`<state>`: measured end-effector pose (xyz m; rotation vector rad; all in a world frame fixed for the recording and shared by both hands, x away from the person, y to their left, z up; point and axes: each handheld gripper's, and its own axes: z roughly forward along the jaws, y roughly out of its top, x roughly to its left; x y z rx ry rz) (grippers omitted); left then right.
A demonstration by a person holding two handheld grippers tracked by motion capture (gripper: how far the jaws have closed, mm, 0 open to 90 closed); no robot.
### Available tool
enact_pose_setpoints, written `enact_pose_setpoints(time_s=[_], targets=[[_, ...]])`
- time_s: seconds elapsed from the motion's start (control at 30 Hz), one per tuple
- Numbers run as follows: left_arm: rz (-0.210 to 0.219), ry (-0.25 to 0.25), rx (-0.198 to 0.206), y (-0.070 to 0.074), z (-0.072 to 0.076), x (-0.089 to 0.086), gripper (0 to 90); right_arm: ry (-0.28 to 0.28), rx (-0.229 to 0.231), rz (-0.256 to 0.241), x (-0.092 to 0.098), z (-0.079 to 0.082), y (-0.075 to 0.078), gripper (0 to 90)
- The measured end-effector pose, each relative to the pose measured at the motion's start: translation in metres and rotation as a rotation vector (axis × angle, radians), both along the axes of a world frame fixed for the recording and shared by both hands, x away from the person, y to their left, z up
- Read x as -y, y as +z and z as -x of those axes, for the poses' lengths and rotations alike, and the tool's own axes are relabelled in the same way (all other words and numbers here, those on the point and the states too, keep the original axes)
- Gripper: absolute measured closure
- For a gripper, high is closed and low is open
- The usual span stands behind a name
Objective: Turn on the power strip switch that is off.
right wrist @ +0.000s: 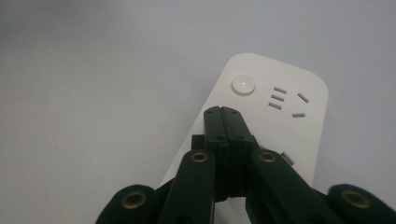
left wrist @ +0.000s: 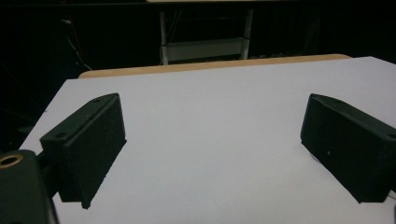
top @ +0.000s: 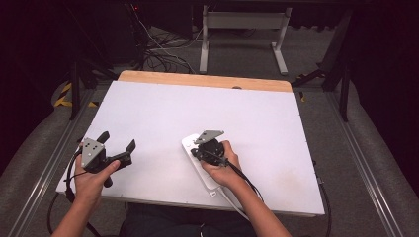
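Observation:
A white power strip (right wrist: 280,107) lies flat on the white table top (top: 197,113), its round button (right wrist: 243,85) at the far end beside several socket slots. In the high view the strip (top: 190,146) runs from the table's middle toward the near edge, and its white cord drops off that edge. My right gripper (right wrist: 222,112) hangs just above the strip, jaws pressed together with nothing between them, tips just short of the button. My left gripper (top: 117,139) rests near the table's left edge, jaws wide apart and empty; its black fingers (left wrist: 88,140) frame bare table.
A wooden strip (top: 202,79) borders the table's far edge. Beyond it stand a grey metal frame (top: 242,29) and tangled cables on the floor. Metal rails run along both sides of the table.

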<state>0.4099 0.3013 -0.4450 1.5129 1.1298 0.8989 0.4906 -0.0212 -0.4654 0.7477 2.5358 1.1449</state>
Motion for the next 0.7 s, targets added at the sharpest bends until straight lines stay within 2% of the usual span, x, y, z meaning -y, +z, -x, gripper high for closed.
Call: enact_pose_setpoints(time_s=[0.7], targets=[[-0.004, 0.000, 0.001, -0.0001, -0.0003, -0.0001, 7.3, -0.004, -0.003, -0.002, 0.0002, -0.0003, 0.0004, 90.0]])
